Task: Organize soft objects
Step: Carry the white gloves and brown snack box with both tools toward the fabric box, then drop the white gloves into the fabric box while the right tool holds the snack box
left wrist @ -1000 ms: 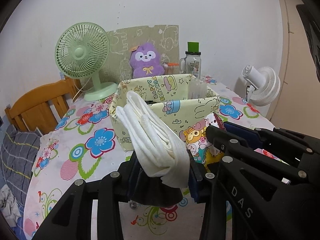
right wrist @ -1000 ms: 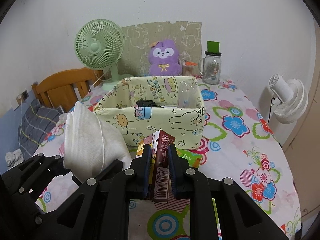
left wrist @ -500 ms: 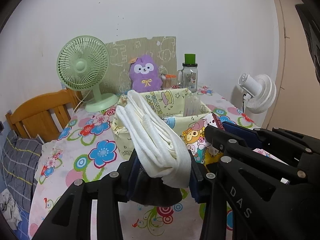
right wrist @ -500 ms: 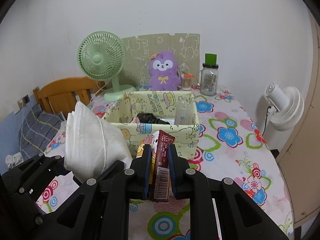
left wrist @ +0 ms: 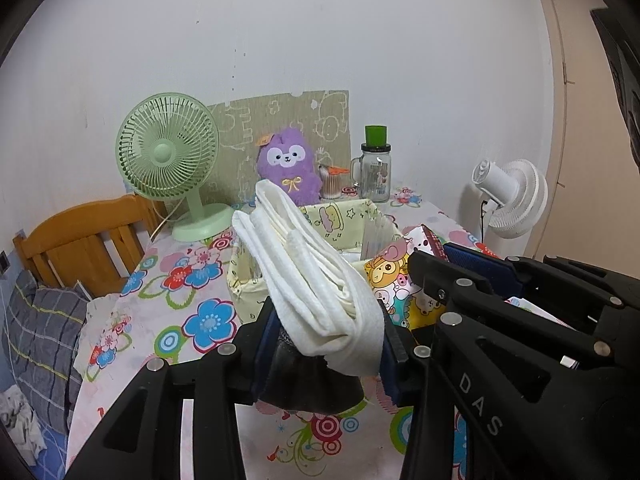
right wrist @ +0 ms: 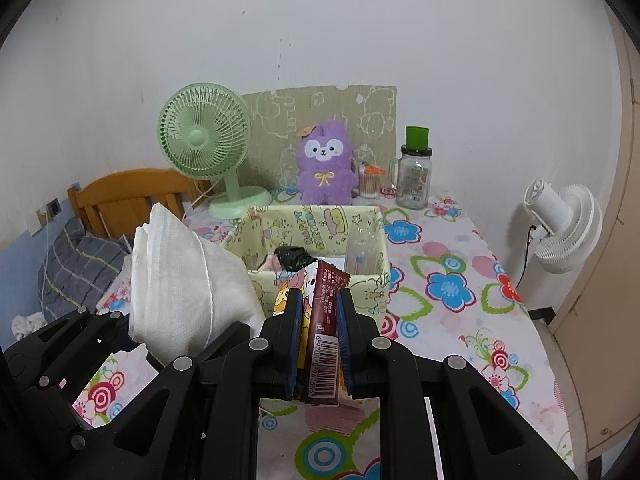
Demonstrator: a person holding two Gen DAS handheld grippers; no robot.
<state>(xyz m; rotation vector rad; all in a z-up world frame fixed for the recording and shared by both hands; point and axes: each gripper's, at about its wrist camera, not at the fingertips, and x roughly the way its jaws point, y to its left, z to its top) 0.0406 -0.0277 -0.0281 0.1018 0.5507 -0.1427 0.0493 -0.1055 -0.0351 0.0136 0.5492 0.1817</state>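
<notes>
Floral tablecloth [right wrist: 448, 280]; left gripper [left wrist: 328, 336] loosening on quilted towel [left wrist: 312, 280], right gripper [right wrist: 318, 332] pinching glossy packet [right wrist: 324, 320].

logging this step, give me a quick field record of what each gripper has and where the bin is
left gripper: jaws opening, folded white cloth pack between them
right gripper: shut on flat cartoon-print tissue packet
bin: yellow cartoon-print fabric box on floral tablecloth, ahead of both grippers
bin contents: black bundle, clear plastic item
behind bin: green desk fan, purple plush toy, glass jar
</notes>
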